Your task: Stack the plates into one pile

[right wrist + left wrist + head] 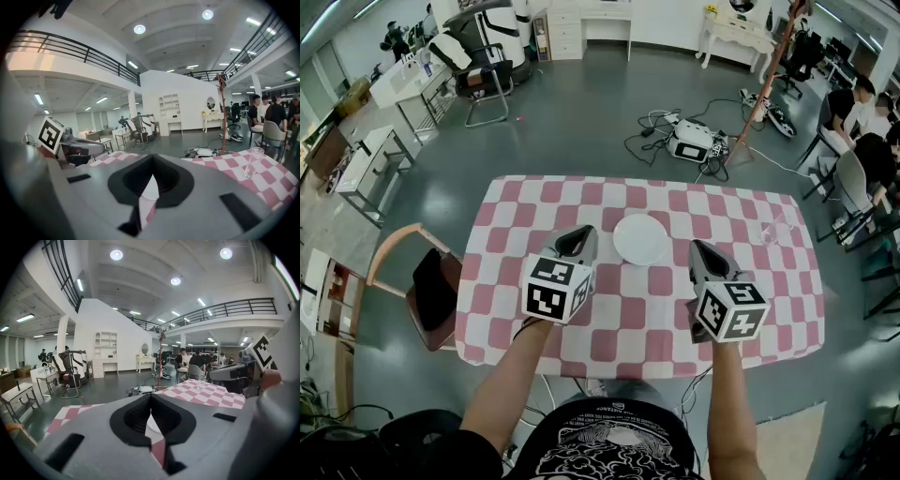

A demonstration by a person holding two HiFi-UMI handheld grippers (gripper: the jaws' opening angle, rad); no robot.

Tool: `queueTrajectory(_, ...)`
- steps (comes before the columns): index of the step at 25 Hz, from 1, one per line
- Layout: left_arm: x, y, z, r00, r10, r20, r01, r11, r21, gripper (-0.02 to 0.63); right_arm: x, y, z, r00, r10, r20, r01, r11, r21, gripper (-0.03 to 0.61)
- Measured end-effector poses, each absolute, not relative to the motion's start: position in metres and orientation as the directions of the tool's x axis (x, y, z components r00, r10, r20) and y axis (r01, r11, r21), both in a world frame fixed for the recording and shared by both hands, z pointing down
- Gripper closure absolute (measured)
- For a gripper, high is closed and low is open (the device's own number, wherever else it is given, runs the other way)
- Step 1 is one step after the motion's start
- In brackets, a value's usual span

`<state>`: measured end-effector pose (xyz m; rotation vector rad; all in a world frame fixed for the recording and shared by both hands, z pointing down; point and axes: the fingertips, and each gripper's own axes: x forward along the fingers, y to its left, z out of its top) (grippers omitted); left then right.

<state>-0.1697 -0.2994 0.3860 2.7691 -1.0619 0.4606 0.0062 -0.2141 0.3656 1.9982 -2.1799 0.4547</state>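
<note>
A white plate lies on the pink-and-white checked table, near its far middle; from above I cannot tell whether it is one plate or a pile. My left gripper hovers just left of the plate with its jaws shut and nothing between them. To the plate's right my right gripper is likewise shut and empty. In the left gripper view the left gripper shows closed jaws, with a sliver of the plate behind them. The right gripper also looks closed, and the plate peeks through.
A clear glass stands near the table's far right corner, also seen as the glass and the glass. A wooden chair is at the table's left side. Cables and a white box lie on the floor beyond.
</note>
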Motion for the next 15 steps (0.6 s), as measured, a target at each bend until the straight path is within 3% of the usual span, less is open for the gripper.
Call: queueTrajectory(15, -0.187, -0.292, 0.39, 0.703, -0.629, 0.331, -0.681, -0.73, 0.057, 0.607, -0.006, -0.206, 0.364, -0.097, -0.947, 0.307, -0.99, 0.061, -0.125, 0.574)
